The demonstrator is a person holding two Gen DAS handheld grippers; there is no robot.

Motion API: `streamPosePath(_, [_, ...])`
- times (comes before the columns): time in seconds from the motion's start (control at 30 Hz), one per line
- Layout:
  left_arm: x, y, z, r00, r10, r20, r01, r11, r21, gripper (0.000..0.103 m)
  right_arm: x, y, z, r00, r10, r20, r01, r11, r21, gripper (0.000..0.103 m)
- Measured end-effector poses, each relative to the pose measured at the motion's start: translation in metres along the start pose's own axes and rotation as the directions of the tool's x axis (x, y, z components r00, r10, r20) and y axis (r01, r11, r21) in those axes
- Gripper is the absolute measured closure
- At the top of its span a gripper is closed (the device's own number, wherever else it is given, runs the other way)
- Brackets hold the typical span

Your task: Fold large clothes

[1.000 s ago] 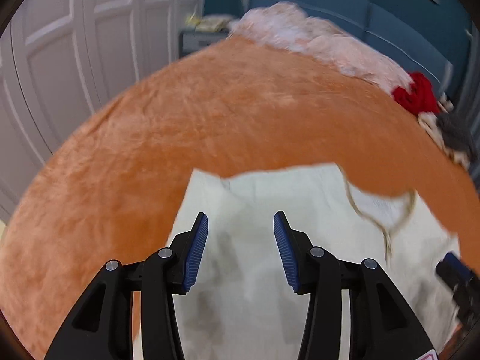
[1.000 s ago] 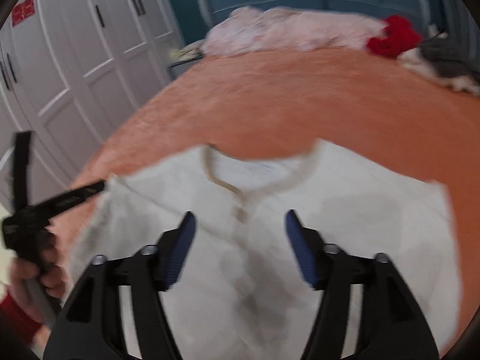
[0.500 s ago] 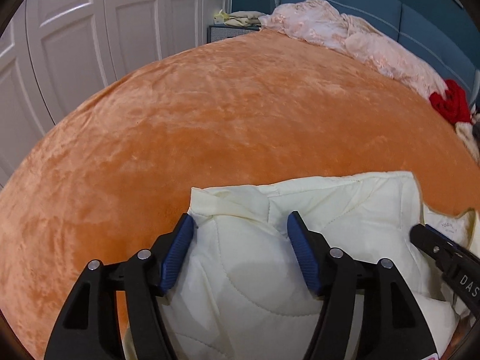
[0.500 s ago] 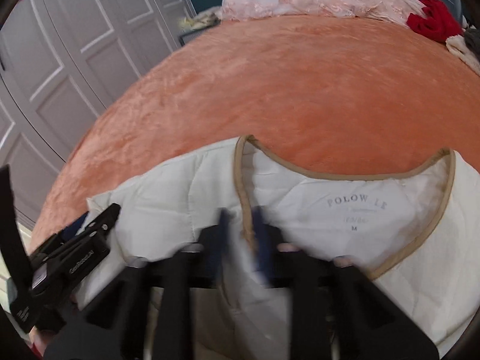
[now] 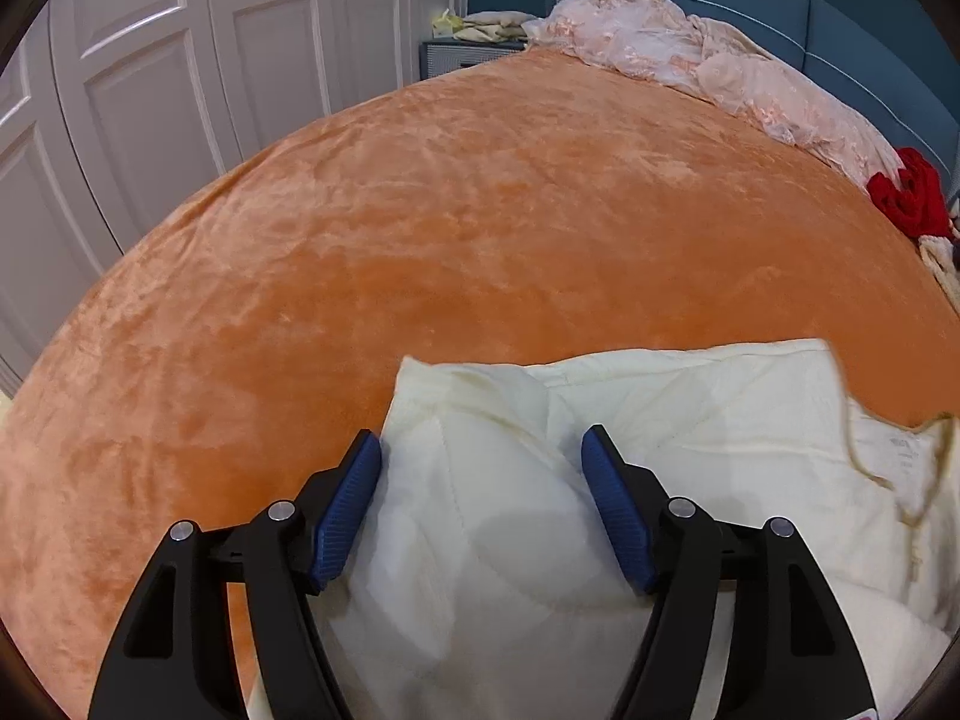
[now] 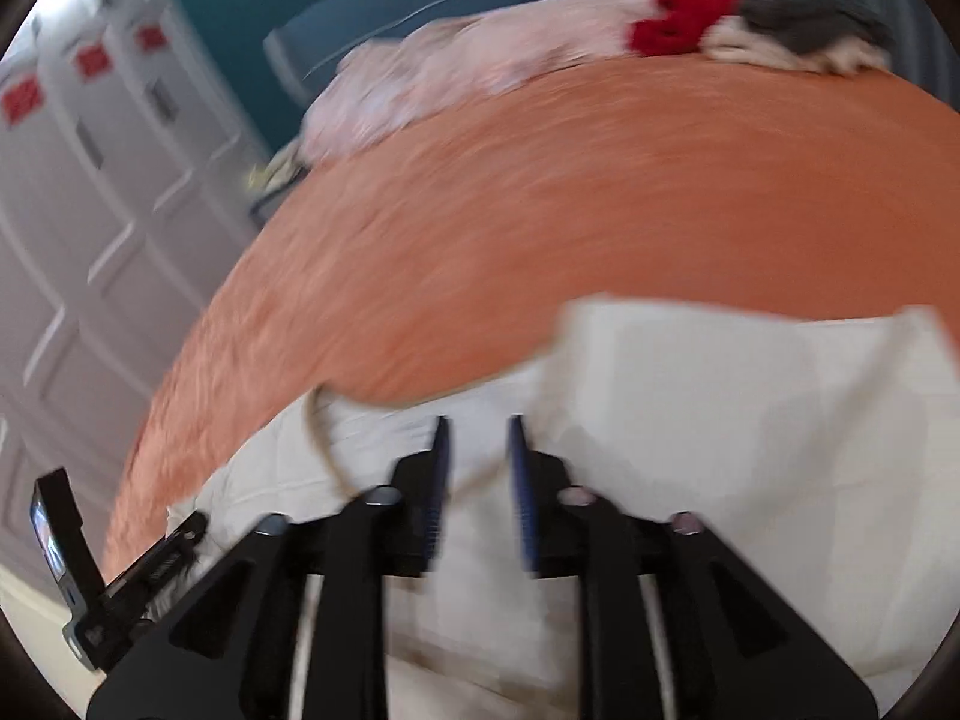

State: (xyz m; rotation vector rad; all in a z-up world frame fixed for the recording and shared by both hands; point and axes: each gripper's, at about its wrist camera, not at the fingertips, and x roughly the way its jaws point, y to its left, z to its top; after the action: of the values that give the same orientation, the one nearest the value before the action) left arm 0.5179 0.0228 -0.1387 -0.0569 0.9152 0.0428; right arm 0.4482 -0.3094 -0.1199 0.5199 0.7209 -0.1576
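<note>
A cream quilted garment (image 5: pixel 690 420) with a tan-trimmed neckline (image 5: pixel 900 492) lies on the orange bed cover (image 5: pixel 450 240). My left gripper (image 5: pixel 480 480) is open, its blue-padded jaws spread over the garment's left shoulder corner and touching nothing I can make out. In the blurred right wrist view the garment (image 6: pixel 750 420) shows with its neckline trim (image 6: pixel 324 450) at the left. My right gripper (image 6: pixel 477 456) has its jaws partly open with a narrow gap, above the cloth near the neckline. The left gripper's body (image 6: pixel 120 588) shows at the lower left there.
A pink crumpled cloth (image 5: pixel 708 60) lies along the blue headboard (image 5: pixel 840 30), with a red garment (image 5: pixel 912 192) and grey clothes (image 6: pixel 810 18) at the bed's far right. White wardrobe doors (image 5: pixel 180 90) stand left. A nightstand (image 5: pixel 462 51) stands by the headboard.
The right gripper has swung right across the garment and its jaws have parted from a shut pinch to a narrow gap. The left gripper stays open over the shoulder corner, slightly shifted.
</note>
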Motion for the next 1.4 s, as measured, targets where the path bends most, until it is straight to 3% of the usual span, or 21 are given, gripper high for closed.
streamPosePath(0.03, [-0.014, -0.004, 0.002, 0.999, -0.037, 0.018, 0.037, 0.999, 0.014, 0.036, -0.008, -0.014, 0.004, 1.0, -0.01, 0.008, 0.01, 1.0, 0.012, 0.06])
streamPosePath(0.13, [-0.055, -0.035, 0.005, 0.983, -0.165, 0.081, 0.16, 0.985, 0.062, 0.036, -0.024, -0.063, 0.014, 0.998, -0.055, 0.017, 0.054, 0.996, 0.064, 0.059])
streamPosePath(0.2, [-0.072, -0.071, 0.007, 0.963, -0.262, 0.058, 0.254, 0.96, 0.115, 0.036, -0.022, -0.088, 0.021, 0.998, -0.058, -0.001, 0.057, 0.991, 0.12, 0.059])
streamPosePath(0.3, [-0.08, -0.149, 0.0, 0.926, -0.374, -0.049, 0.375, 0.899, 0.224, 0.036, -0.013, -0.104, 0.024, 0.999, -0.009, -0.033, 0.014, 0.987, 0.163, 0.061])
streamPosePath(0.33, [-0.078, -0.166, -0.005, 0.924, -0.376, -0.07, 0.382, 0.89, 0.25, 0.036, -0.009, -0.104, 0.025, 0.999, 0.01, -0.046, -0.003, 0.988, 0.155, 0.067])
streamPosePath(0.43, [-0.059, -0.222, -0.028, 0.94, -0.319, -0.122, 0.342, 0.87, 0.355, 0.037, 0.012, -0.087, 0.018, 0.993, 0.012, -0.114, -0.009, 1.0, 0.026, 0.077])
streamPosePath(0.53, [-0.028, -0.25, -0.05, 0.96, -0.231, -0.161, 0.277, 0.873, 0.402, 0.039, 0.024, -0.084, 0.012, 0.99, -0.025, -0.135, 0.019, 0.999, -0.044, 0.085])
streamPosePath(0.67, [-0.014, -0.245, -0.058, 0.965, -0.237, -0.114, 0.262, 0.897, 0.357, 0.034, 0.029, -0.101, 0.007, 0.994, -0.023, -0.104, 0.026, 0.999, 0.02, 0.103])
streamPosePath(0.87, [-0.013, -0.237, -0.06, 0.962, -0.263, -0.079, 0.274, 0.905, 0.326, 0.034, 0.024, -0.104, 0.002, 0.998, -0.038, -0.045, 0.039, 0.998, 0.039, 0.103])
streamPosePath(0.97, [-0.027, -0.222, -0.049, 0.959, -0.276, -0.072, 0.285, 0.922, 0.264, 0.054, 0.01, -0.099, 0.005, 0.995, -0.097, -0.013, 0.098, 0.995, 0.031, 0.102])
streamPosePath(1.03, [-0.05, -0.196, -0.04, 0.956, -0.289, -0.038, 0.291, 0.932, 0.216, 0.057, -0.008, -0.086, 0.009, 0.995, -0.1, 0.024, 0.1, 0.995, -0.009, 0.098])
streamPosePath(1.07, [-0.061, -0.183, -0.036, 0.96, -0.281, -0.01, 0.277, 0.937, 0.215, 0.057, -0.02, -0.073, 0.011, 0.997, -0.058, 0.042, 0.06, 0.997, -0.051, 0.098])
streamPosePath(1.13, [-0.069, -0.157, -0.026, 0.964, -0.265, 0.01, 0.257, 0.943, 0.211, 0.056, -0.031, -0.037, 0.011, 1.0, 0.023, 0.006, -0.022, 0.986, -0.164, 0.097])
streamPosePath(1.23, [-0.047, -0.131, -0.017, 0.976, -0.206, -0.065, 0.215, 0.954, 0.208, 0.056, -0.01, 0.002, -0.002, 0.987, 0.07, -0.147, -0.108, 0.958, -0.266, 0.097])
streamPosePath(1.3, [-0.029, -0.125, -0.019, 0.979, -0.174, -0.108, 0.194, 0.957, 0.217, 0.056, 0.015, 0.018, -0.017, 0.974, 0.055, -0.22, -0.121, 0.947, -0.297, 0.097])
streamPosePath(1.4, [-0.015, -0.123, -0.034, 0.983, -0.162, -0.085, 0.178, 0.951, 0.253, 0.056, 0.044, 0.022, -0.038, 0.97, -0.028, -0.242, -0.061, 0.934, -0.352, 0.099])
